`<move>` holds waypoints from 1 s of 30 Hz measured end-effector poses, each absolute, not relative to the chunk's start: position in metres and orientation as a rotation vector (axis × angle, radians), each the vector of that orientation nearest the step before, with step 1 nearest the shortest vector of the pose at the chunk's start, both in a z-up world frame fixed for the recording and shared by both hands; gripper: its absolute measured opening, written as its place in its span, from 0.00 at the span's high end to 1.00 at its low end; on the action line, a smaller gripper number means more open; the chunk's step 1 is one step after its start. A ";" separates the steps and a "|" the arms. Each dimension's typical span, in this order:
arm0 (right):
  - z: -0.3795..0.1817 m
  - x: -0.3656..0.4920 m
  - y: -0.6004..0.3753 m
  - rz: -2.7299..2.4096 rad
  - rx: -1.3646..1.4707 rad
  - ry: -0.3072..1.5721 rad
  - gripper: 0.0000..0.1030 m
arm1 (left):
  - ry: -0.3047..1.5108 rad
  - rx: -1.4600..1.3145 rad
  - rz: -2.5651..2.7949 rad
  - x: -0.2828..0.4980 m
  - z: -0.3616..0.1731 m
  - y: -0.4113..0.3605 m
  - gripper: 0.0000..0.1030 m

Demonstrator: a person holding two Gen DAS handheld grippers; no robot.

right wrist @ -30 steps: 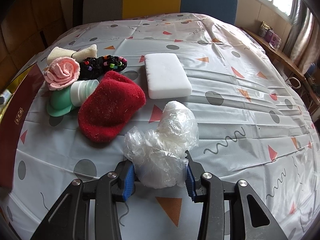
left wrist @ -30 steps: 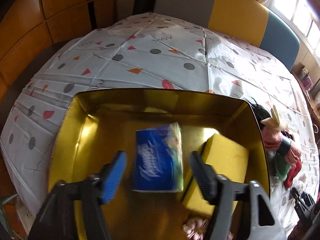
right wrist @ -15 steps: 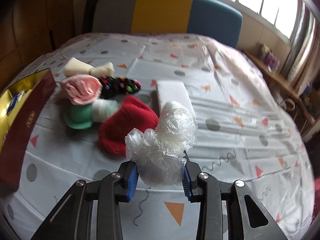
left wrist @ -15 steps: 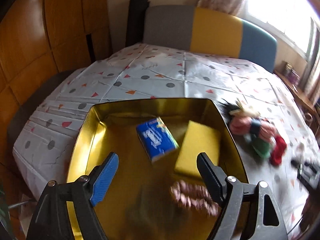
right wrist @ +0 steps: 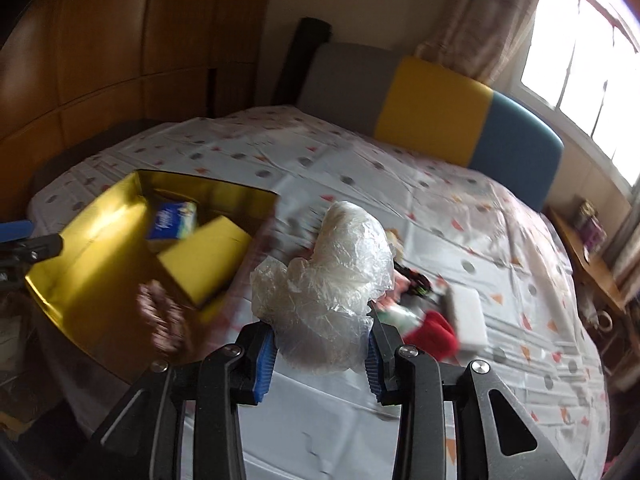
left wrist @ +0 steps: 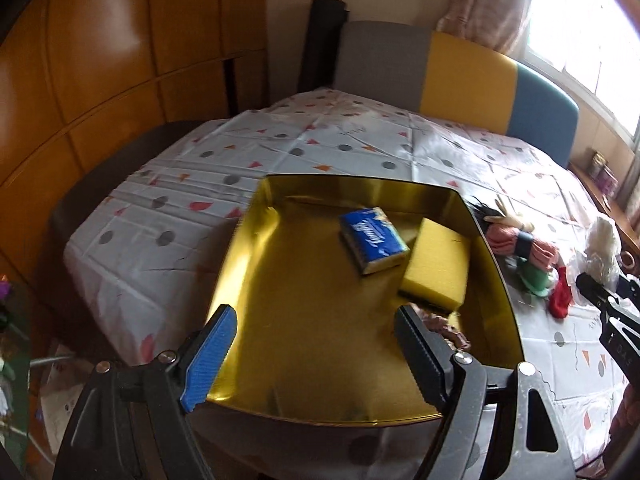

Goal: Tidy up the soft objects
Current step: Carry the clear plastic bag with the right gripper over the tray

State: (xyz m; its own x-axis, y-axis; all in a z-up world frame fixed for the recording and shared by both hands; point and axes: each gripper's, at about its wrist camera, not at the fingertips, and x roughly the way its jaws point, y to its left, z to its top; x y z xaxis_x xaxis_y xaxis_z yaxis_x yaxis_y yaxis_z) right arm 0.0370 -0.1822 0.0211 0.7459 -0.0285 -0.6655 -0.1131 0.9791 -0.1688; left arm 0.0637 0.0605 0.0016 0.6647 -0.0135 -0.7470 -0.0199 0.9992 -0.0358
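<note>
The right gripper [right wrist: 320,354], clenched on the crumpled plastic bag [right wrist: 326,280], should release low inside the gold box [left wrist: 240,240]; the left gripper [left wrist: 316,354] hangs empty, fingers spread.

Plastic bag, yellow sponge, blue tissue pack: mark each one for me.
plastic bag [right wrist: 332,276]: right wrist view, middle of the crumpled film.
yellow sponge [left wrist: 438,266]: left wrist view, centre of its top face.
blue tissue pack [left wrist: 372,238]: left wrist view, centre of the printed face.

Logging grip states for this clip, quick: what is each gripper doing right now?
Left gripper: open, empty, above the gold box.
Right gripper: closed on the crumpled clear plastic bag, off the table.
</note>
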 end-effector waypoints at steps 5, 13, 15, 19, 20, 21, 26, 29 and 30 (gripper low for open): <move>0.039 0.040 -0.131 0.129 -0.240 0.697 0.63 | 0.836 -0.079 0.059 0.056 0.006 0.083 0.20; 0.057 0.042 -0.078 0.221 -0.280 0.662 0.63 | 0.842 -0.129 0.119 0.049 0.003 0.112 0.20; 0.059 0.042 -0.070 0.232 -0.287 0.655 0.63 | 0.845 -0.140 0.127 0.048 0.002 0.119 0.20; 0.063 0.044 -0.056 0.258 -0.296 0.645 0.63 | 0.852 -0.158 0.144 0.046 -0.001 0.128 0.20; 0.064 0.045 -0.052 0.265 -0.296 0.644 0.63 | 0.851 -0.162 0.146 0.045 -0.002 0.130 0.20; 0.064 0.045 -0.051 0.269 -0.296 0.643 0.63 | 0.851 -0.164 0.150 0.045 -0.002 0.132 0.20; 0.064 0.048 -0.040 0.288 -0.309 0.641 0.63 | 0.855 -0.180 0.159 0.045 -0.004 0.141 0.20; 0.063 0.049 -0.035 0.294 -0.315 0.644 0.63 | 0.858 -0.189 0.163 0.045 -0.006 0.145 0.20; 0.063 0.050 -0.035 0.295 -0.317 0.644 0.63 | 0.860 -0.191 0.165 0.046 -0.006 0.146 0.20</move>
